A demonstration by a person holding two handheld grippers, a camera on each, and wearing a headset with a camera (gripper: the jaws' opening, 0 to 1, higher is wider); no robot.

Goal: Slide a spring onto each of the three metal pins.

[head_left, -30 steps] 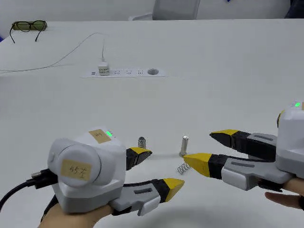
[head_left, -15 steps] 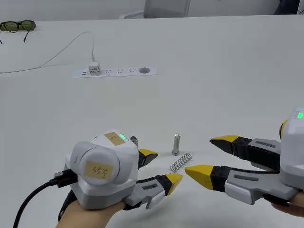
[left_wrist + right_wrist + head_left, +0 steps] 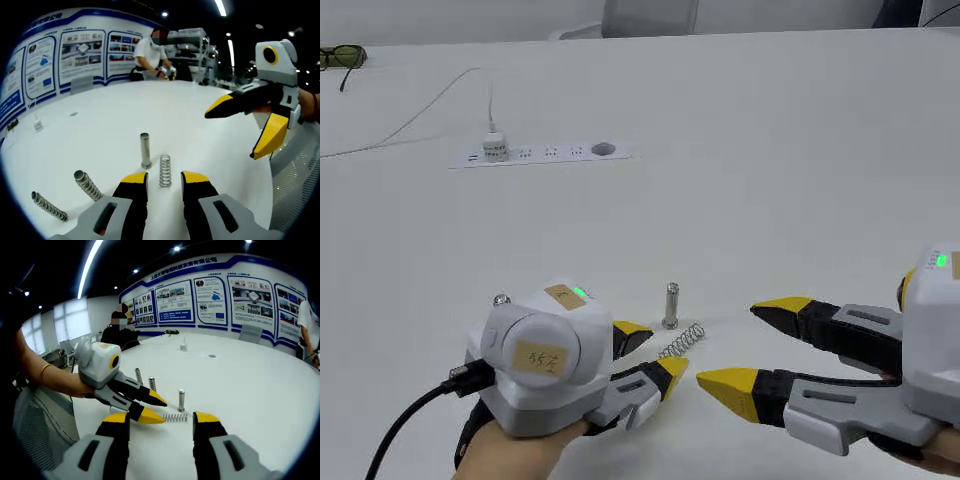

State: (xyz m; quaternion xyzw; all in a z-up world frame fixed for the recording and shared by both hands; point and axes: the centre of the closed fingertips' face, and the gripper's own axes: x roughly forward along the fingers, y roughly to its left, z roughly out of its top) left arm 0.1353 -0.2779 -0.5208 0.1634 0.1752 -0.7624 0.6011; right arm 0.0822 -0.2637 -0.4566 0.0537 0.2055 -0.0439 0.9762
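Left tool (image 3: 655, 350) and right tool (image 3: 740, 343) spread, loose spring (image 3: 681, 340) (flat on table (image 3: 770, 150)) between them, beside bare pin (image 3: 671, 303).

bare pin (image 3: 671, 304): plain metal, upright on the white table, no spring on it
loose spring (image 3: 681, 340): small coil, lying on its side just beside the bare pin's base, not threaded
near sprung pin (image 3: 87, 184): upright, spring over shaft
far sprung pin (image 3: 49, 206): same, close beside it
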